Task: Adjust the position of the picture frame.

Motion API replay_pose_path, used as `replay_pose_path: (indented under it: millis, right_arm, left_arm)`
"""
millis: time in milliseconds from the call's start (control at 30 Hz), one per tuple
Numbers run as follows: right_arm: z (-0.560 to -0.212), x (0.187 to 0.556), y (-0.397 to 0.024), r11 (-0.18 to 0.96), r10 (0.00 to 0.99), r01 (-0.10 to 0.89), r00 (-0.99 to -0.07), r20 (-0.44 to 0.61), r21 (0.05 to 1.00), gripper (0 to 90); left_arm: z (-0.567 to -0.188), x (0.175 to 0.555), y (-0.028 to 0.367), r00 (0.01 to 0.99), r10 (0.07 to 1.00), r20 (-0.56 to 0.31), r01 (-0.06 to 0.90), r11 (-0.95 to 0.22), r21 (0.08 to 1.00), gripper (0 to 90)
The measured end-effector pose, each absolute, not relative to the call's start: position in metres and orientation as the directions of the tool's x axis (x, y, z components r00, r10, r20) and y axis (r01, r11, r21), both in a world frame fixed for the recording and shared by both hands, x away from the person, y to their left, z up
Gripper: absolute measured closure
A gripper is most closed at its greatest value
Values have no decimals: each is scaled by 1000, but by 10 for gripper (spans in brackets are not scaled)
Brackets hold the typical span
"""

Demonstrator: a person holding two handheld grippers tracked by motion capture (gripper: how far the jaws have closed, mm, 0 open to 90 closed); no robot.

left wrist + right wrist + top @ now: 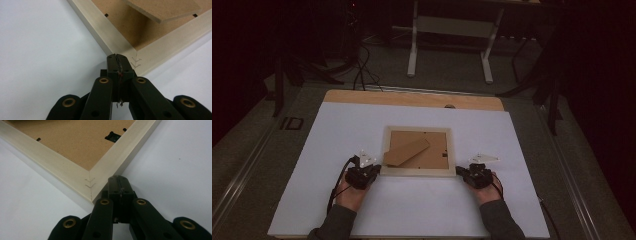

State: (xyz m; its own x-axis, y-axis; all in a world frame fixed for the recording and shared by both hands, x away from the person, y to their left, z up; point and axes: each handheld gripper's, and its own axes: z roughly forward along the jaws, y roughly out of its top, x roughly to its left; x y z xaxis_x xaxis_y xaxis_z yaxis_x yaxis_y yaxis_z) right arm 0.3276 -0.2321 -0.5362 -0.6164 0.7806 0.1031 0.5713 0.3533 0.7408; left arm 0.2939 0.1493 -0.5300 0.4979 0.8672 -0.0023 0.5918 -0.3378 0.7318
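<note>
Frame: lies face down near the middle of the white worktop, its pale wood border up and the brown backing board showing.
Stand: the cardboard easel flap lies slantwise across the backing, lifted a little at one end.
Left gripper: clenched, nothing between the jaws; its tip sits at the frame's near left corner, touching or just short of the wood.
Right gripper: also clenched and holding nothing; its tip rests just beside the near right corner, against the frame's side.
Hands: both low on the worktop, one at each near corner.
Done so far: little to judge by; the frame is flat and square to the near edge.
Left to do: probably nudging, sliding or lifting the frame from these two corners; no grasp has been taken yet.
</note>
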Motion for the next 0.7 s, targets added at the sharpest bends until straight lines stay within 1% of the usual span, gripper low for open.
replay_pose_path:
  millis: [700]
  right_arm:
    - [-536,328,-234,341,784,569,-612,108,749,900]
  left_arm:
    - [-531,294,148,514,858,11,574,-353,739,900]
